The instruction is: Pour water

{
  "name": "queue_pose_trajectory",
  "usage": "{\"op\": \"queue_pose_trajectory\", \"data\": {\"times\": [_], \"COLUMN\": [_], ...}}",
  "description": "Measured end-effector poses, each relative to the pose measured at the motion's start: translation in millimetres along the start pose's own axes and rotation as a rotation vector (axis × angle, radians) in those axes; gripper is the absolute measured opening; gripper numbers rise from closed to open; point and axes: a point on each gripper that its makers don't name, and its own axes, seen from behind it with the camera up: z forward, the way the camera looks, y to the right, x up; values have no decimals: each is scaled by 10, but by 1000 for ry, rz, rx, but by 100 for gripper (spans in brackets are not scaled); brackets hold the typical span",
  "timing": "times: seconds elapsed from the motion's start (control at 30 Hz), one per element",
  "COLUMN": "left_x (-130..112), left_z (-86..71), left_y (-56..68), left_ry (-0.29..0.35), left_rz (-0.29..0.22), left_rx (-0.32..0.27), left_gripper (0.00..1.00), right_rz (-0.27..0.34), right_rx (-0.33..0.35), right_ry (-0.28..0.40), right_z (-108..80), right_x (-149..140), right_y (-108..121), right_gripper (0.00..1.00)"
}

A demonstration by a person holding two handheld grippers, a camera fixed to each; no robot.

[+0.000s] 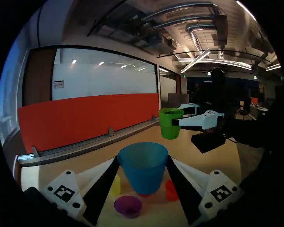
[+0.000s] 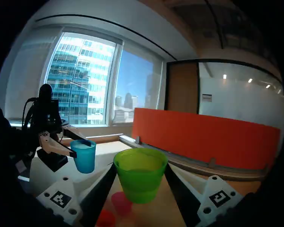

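— Jaws first: what's pinched?
— Left gripper (image 1: 142,174) pinches the blue cup (image 1: 143,162); right gripper (image 2: 141,181) pinches the green cup (image 2: 141,170). Both are upright above the table (image 1: 180,151), apart.
— Step?
— Pre-pour, I'd judge. Next: bring rims close, tip one slowly.

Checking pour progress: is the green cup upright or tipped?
Upright: the green cup, held in the right gripper, shows a level rim.

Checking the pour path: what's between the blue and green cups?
Nothing; the left gripper view shows bare tabletop between the blue cup and the green cup.
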Motion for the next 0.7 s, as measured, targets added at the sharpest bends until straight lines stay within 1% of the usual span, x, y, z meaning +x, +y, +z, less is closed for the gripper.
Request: {"op": "queue_pose_trajectory", "data": {"times": [0.1, 0.3, 0.5, 0.7], "left_x": [-4, -25, -45, -66], "left_z": [4, 22, 36, 49], "left_y": [26, 83, 134, 146], "left_ry": [0, 2, 8, 10], "left_rz": [3, 4, -8, 1], "left_rx": [-4, -16, -28, -25], "left_gripper": [89, 89, 89, 89], "right_rz": [-19, -75, -150, -245], "right_rx": [11, 26, 31, 25], "right_ry": [5, 10, 9, 4], "right_z": [-12, -29, -23, -5], "right_x": [48, 143, 245, 332], "right_y": [-29, -70, -54, -18], "right_gripper": [90, 90, 90, 90]}}
